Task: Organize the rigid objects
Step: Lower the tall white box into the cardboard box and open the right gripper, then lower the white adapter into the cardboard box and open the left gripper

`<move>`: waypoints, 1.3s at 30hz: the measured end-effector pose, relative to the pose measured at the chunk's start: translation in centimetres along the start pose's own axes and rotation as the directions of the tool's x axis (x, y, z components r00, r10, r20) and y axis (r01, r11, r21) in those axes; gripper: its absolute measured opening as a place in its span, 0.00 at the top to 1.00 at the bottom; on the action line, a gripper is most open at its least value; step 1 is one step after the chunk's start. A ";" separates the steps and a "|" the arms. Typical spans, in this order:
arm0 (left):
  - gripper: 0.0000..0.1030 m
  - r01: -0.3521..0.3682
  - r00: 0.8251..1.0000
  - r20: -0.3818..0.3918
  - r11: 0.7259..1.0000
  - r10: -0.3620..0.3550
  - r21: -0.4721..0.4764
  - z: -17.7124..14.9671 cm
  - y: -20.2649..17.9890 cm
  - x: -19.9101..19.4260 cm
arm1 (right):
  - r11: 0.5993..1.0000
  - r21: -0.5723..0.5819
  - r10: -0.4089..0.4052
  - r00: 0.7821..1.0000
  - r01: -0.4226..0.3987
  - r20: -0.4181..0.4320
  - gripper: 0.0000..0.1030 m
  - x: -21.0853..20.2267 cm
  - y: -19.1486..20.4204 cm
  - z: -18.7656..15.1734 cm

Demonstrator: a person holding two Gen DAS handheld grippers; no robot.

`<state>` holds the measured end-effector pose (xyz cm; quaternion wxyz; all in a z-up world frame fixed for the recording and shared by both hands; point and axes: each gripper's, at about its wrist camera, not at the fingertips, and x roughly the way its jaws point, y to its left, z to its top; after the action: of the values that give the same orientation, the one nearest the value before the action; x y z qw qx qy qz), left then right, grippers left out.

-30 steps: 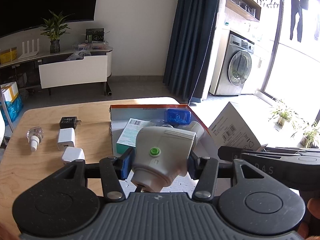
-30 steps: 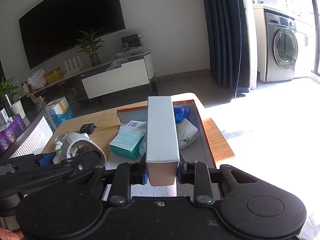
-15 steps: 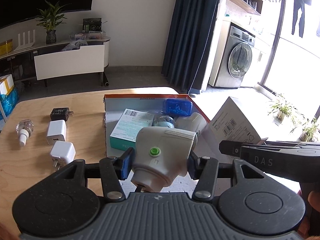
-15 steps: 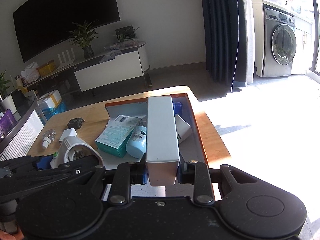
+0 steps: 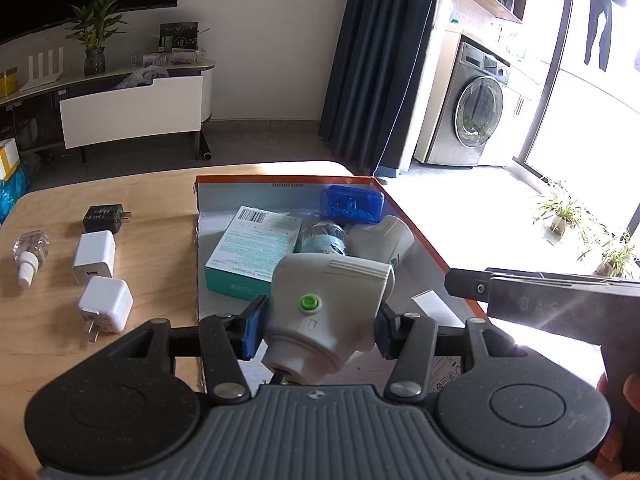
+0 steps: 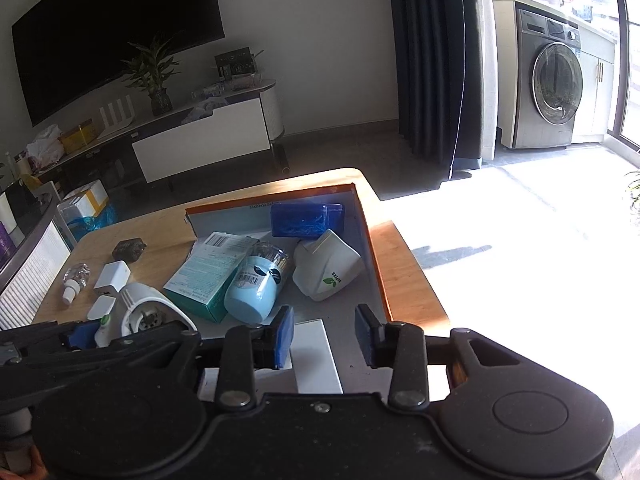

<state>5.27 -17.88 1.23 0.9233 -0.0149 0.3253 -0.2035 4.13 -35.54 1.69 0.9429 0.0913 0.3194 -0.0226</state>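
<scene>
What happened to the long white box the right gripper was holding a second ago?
The right gripper let it go: its fingers have opened, and the long white box now lies flat in the orange tray just below them. The left gripper stays clamped on the white plug adapter. The things already in the tray and the chargers on the table have not moved.

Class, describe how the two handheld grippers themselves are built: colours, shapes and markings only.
Both the left gripper and the right gripper have black speckled bodies, round discs on each side, silver rivets and blue finger pads. The left has a ribbed grey centre plate.
</scene>
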 end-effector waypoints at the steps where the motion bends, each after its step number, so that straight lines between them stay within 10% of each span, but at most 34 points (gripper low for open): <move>1: 0.48 0.002 1.000 -0.002 1.000 -0.002 0.001 0.0 -0.1 0.1 | 1.000 0.007 -0.004 1.000 0.004 0.012 0.58 -0.2 -0.2 0.1; 8: 0.47 0.018 1.000 -0.016 1.000 -0.018 0.013 0.4 -0.9 0.9 | 0.999 0.040 -0.020 0.998 0.017 0.056 0.55 -1.0 -0.9 0.7; 11: 0.21 0.020 1.000 -0.013 0.999 -0.020 0.031 0.5 -1.4 0.8 | 0.999 0.043 -0.017 0.998 0.015 0.062 0.55 -1.2 -1.0 0.9; 18: 0.15 0.033 0.999 -0.004 0.999 -0.033 0.013 0.7 -1.0 0.2 | 0.999 0.049 -0.008 0.997 0.004 0.080 0.55 -1.8 -0.8 1.1; 39: 0.07 -0.229 0.973 -0.012 0.967 0.229 -0.115 0.2 6.7 -4.3 | 0.989 -0.084 0.120 0.993 -0.119 0.011 0.33 -0.6 5.9 0.8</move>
<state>4.79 -10.07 2.89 0.9385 -0.0308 0.3355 -0.0762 4.75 -29.92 3.63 0.9481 0.0708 0.3064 0.0464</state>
